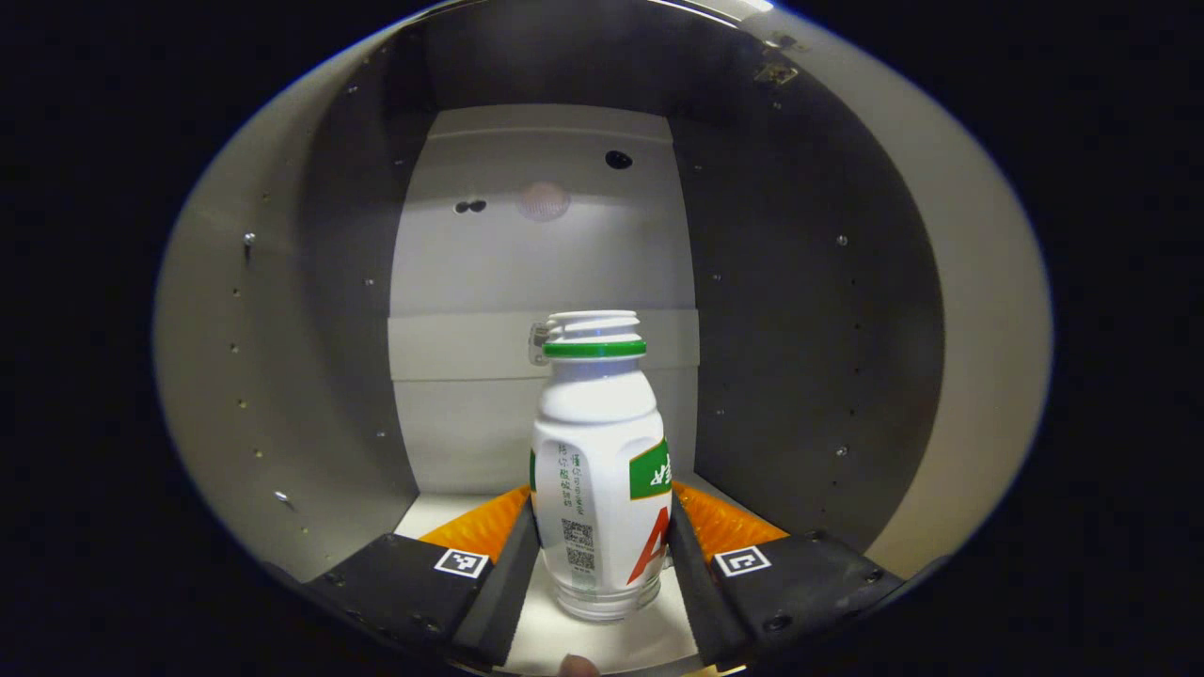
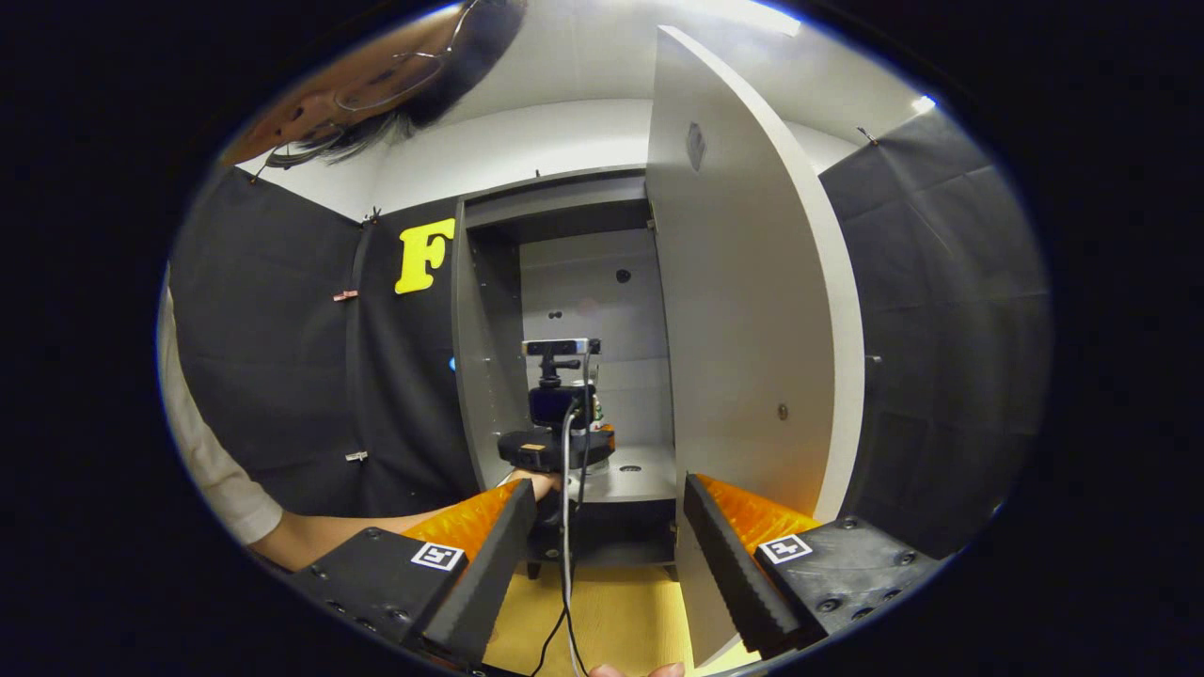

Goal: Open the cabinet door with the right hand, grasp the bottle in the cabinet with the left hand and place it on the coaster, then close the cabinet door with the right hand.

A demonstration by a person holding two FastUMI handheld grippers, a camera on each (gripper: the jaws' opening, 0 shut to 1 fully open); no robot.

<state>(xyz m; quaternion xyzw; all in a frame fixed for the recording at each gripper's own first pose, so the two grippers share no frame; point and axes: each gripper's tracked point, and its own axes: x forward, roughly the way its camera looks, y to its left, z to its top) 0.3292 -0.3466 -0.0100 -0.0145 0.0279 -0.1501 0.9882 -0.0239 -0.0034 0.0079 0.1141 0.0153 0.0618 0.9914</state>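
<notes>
cabinet shelf [image 1: 442, 512]: pale, flat, inside grey cabinet | bottle [image 1: 599, 470]: standing upright on shelf, near front edge | wooden surface [image 2: 616, 616]: below cabinet, cable lying across

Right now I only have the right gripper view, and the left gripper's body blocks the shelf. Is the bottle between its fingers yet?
Observer: Yes. In the left gripper view the bottle stands upright between both fingers, low on its body.
Operator: Are they clamped on it?
Observer: They sit right against its sides, though I cannot tell if they press.
Operator: Is the cap on?
Observer: No cap; bare threads show above a green ring.
Operator: And the bottle, lifted?
Observer: Its base looks set on the cabinet shelf.
</notes>
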